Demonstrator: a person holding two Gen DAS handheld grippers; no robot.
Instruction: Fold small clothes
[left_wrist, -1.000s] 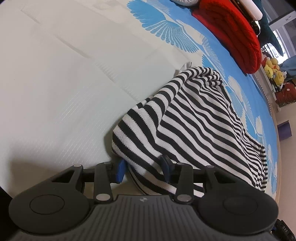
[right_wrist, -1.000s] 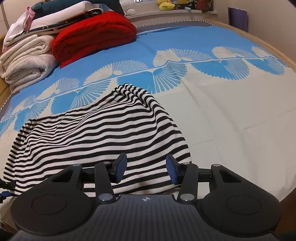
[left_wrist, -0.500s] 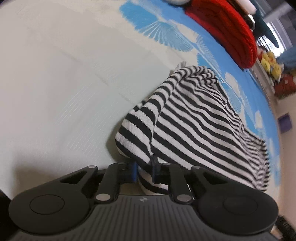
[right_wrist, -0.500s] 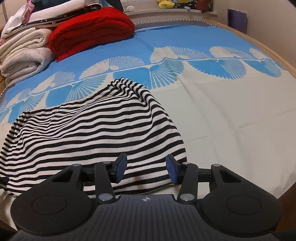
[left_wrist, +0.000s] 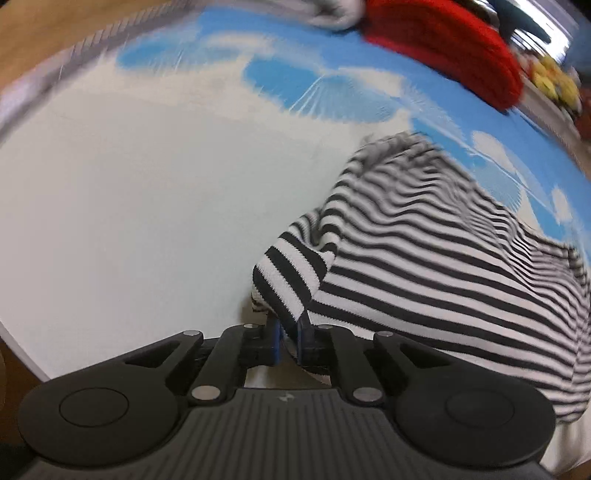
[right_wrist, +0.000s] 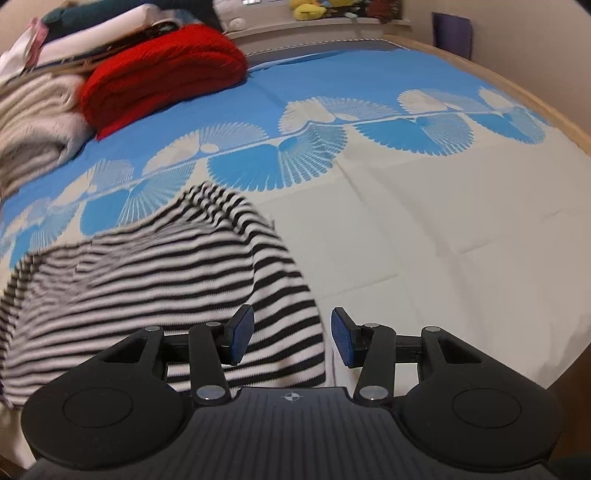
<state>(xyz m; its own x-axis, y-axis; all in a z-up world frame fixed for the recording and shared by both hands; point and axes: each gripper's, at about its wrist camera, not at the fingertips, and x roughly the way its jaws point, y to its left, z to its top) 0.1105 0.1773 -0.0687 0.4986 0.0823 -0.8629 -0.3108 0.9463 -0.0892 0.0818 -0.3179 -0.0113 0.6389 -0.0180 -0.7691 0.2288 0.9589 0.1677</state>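
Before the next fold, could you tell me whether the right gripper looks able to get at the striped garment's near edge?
Probably yes: the right gripper is open just above the striped garment, whose near edge lies between its fingers with nothing in the way.

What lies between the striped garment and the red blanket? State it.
Only bare bedsheet, blue with fan prints, separates the striped garment from the red blanket; the right wrist view shows it.

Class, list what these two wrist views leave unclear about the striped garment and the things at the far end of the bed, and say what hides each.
- Striped garment, left wrist view: motion blur hides its type; the left gripper, shut on its edge, covers the pinched part.
- Same garment, right wrist view: near hem hidden behind the open right gripper; left side cut off by the frame.
- Folded pile beside the red blanket: blurred, edge-cropped.
- Yellow toys: too small.
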